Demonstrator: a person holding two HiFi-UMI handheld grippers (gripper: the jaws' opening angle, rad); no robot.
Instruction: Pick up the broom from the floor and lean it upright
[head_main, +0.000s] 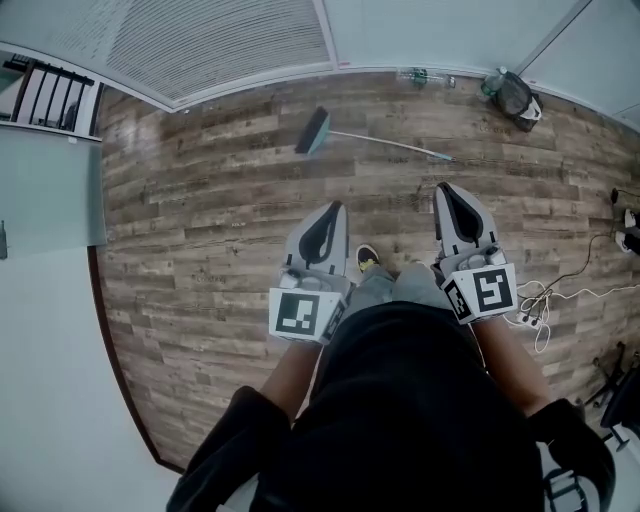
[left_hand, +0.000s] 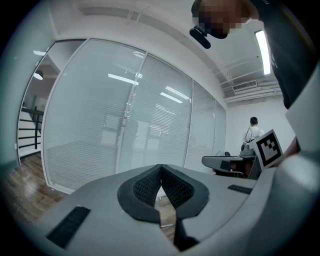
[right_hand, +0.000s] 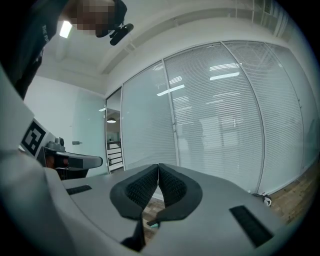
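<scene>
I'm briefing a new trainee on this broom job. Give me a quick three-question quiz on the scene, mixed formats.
1. True or false: the broom lies on the floor.
2. Fill in: the left gripper and right gripper both have their jaws ____.
3. Which holds the broom? A: left gripper. B: right gripper. C: neither.
Key: 1 true; 2 shut; 3 C.

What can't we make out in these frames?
- Broom: small, distant in head view; details unreadable.
- Floor in gripper views: mostly blocked by left gripper and right gripper bodies.
- Dark object by glass wall: too small to identify.
- Items at head view's right edge: cut off.
</scene>
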